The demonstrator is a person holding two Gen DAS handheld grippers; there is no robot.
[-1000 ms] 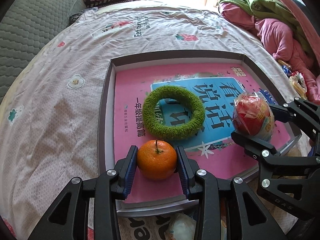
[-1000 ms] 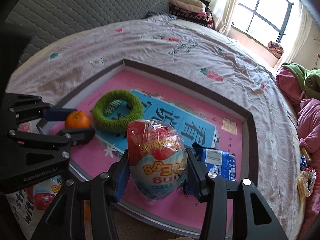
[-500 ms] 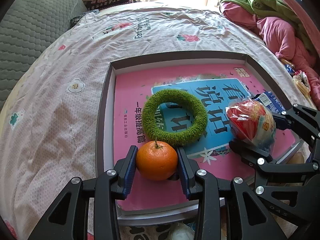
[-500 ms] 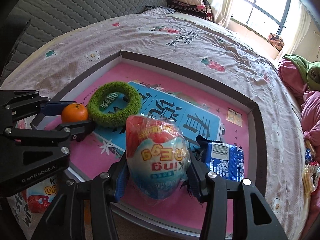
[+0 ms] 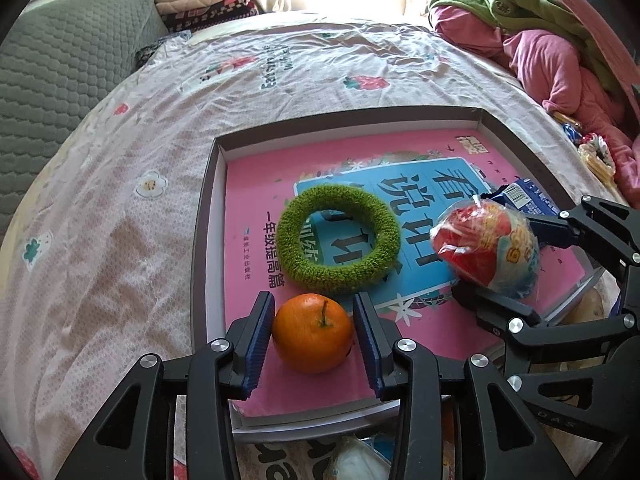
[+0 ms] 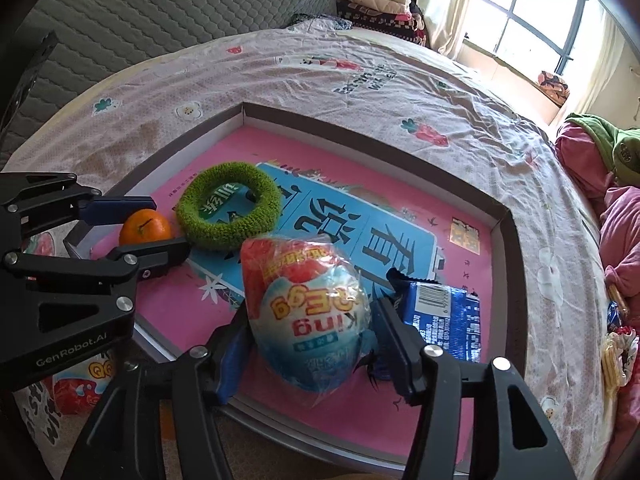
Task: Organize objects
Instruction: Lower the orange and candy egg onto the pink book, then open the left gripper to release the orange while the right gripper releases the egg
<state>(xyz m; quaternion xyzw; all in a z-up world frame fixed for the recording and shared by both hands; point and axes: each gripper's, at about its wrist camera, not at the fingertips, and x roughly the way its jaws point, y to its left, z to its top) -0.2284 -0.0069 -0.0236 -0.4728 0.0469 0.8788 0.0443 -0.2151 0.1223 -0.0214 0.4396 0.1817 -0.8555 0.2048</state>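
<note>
A bed point(image 5: 304, 68) under a pale flowered sheet fills both views, with wide bare sheet left of and beyond the tray point(image 5: 200, 240), and a heap of pink and green bedding point(image 5: 560, 40) crowding its far right side. The shallow grey-rimmed tray holds a pink book point(image 5: 256, 184) that covers nearly its whole floor, leaving only a thin strip inside the rim.

On the book lies a green fuzzy ring point(image 5: 338, 236), just beyond the orange point(image 5: 314, 334). The left gripper point(image 5: 314, 340) brackets the orange near the tray's near left corner; its fingers are opening, with narrow gaps on both sides of the fruit. The right gripper point(image 6: 316, 344) stands around a wrapped toy egg point(image 6: 308, 312) near the tray's near edge; its fingers are opening too, just clear of the wrapper.

Only the right wrist view shows the blue snack packet point(image 6: 440, 320) whole, just right of the egg, and the window point(image 6: 532, 20).
</note>
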